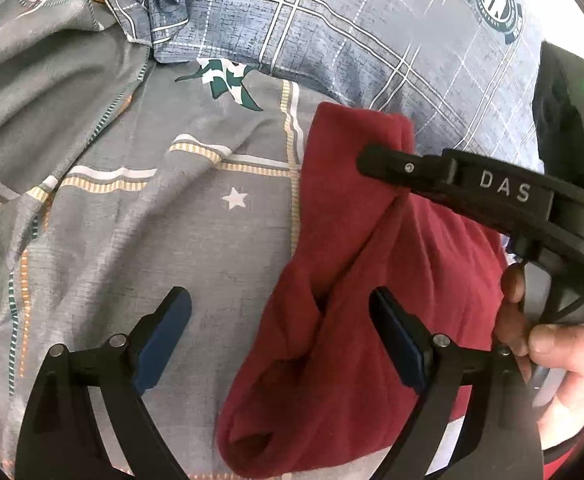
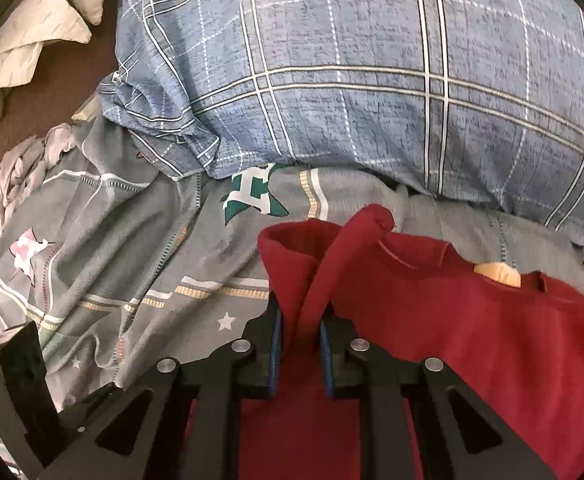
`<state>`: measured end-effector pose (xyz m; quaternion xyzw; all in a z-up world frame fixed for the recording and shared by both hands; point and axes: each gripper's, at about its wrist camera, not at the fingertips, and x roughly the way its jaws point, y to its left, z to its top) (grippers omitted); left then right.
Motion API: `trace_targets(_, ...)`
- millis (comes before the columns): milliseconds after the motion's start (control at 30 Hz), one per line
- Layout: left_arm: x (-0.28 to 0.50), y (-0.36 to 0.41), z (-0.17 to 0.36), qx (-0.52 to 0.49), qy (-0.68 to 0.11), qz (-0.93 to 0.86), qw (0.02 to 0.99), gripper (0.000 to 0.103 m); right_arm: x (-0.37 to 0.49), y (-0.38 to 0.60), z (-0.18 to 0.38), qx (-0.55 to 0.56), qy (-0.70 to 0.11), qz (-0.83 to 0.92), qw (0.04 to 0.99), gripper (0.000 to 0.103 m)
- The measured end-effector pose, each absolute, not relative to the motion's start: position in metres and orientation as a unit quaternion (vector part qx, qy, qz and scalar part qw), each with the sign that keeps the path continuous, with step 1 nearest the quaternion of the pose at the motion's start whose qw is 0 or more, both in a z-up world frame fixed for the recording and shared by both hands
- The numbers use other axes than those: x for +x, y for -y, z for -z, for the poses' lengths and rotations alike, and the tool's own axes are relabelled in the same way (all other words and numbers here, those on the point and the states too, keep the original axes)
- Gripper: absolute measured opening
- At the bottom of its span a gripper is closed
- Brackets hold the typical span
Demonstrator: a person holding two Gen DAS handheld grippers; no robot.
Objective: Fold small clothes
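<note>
- A red garment (image 1: 355, 280) lies on a bed, on top of a grey sheet (image 1: 152, 220) printed with white stars, striped bands and a green-and-white pattern.
- Behind the garment sits a blue plaid pillow (image 2: 351, 72), resting on the sheet's far edge.
- The left gripper (image 1: 280, 336) hangs over the bed with its jaws spread wide and nothing between them. Its left finger is above the bare sheet; its right finger is above the red cloth.
- The right gripper (image 2: 297, 344) has its jaws drawn narrow, pinching a raised fold of the garment between blue pads (image 2: 274, 356). The pinched cloth stands up in a ridge above the fingers and curls over at the top.
- In the left wrist view, the right gripper appears from the side as a black bar marked "DAS", reaching onto the garment's upper edge, with the person's hand (image 1: 551, 344) gripping its handle at the right.
- In the right wrist view, the rest of the garment spreads flat toward the right, with a neckline and an orange tag (image 2: 497, 274) showing.
- At the far left of that view, crumpled pale cloth (image 2: 24, 28) lies on a brown surface (image 2: 52, 88) beyond the sheet.
</note>
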<state>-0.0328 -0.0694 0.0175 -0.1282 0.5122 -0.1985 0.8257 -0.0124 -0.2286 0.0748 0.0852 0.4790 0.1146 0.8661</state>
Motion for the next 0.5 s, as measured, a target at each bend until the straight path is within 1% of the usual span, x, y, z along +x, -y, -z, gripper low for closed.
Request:
trace_targets(333, -0.028, 0.073, -0.023, -0.118, -0.51, 0.192, 0.83, 0.091, -0.001, 0.217, -0.068, 0.089, -0.489, -0.116, 0.86, 0.016)
trace_targets(433, -0.029, 0.073, -0.024, -0.112, -0.511, 0.192, 0.83, 0.09, -0.001, 0.217, -0.067, 0.091, -0.491, -0.117, 0.858, 0.018)
trace_targets(467, -0.03, 0.073, -0.024, -0.11, -0.51, 0.192, 0.831, 0.083, -0.001, 0.218, -0.066, 0.093, -0.493, -0.118, 0.857, 0.02)
trace_targets(500, -0.03, 0.073, -0.025, -0.108, -0.509, 0.192, 0.832, 0.071, -0.001, 0.218, -0.066, 0.094, -0.494, -0.119, 0.856, 0.021)
